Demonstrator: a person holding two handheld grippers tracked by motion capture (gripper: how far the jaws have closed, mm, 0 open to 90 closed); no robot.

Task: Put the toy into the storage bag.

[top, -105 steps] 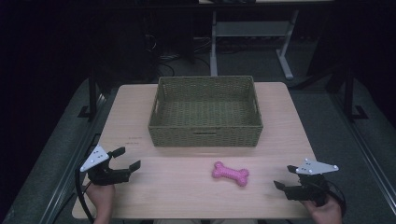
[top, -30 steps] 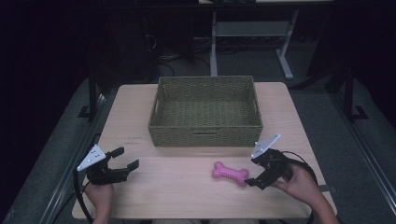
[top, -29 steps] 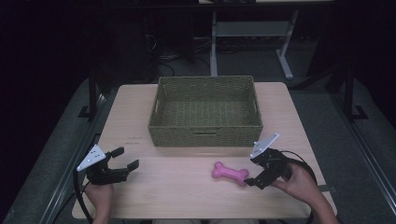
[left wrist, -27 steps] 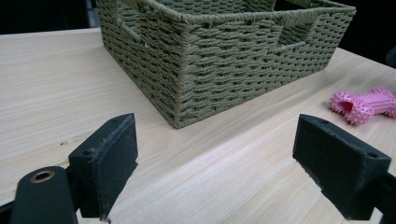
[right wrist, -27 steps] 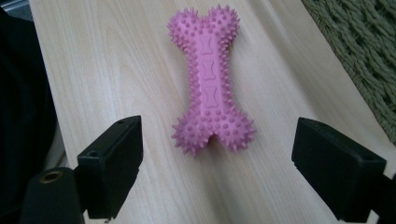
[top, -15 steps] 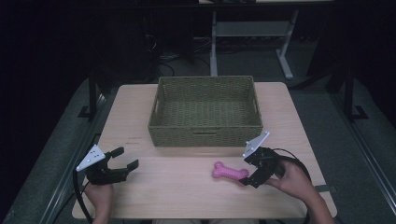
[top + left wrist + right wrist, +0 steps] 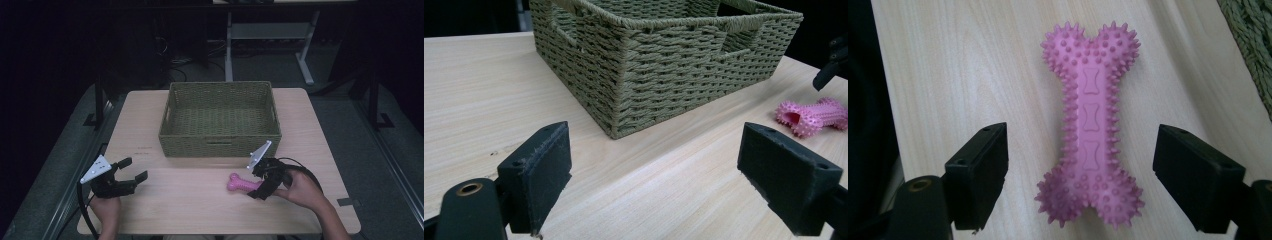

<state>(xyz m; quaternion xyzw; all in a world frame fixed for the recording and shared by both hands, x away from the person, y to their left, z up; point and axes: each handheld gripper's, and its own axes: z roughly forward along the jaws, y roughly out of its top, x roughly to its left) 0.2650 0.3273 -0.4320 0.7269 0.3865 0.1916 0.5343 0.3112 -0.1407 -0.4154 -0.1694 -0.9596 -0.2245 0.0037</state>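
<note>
Just one pink bone (image 7: 243, 184) (spiky) and one basket (image 7: 220, 147).

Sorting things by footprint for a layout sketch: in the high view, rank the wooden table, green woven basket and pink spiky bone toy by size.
1. Light wooden table
2. Green woven basket
3. Pink spiky bone toy, by far the smallest
</note>
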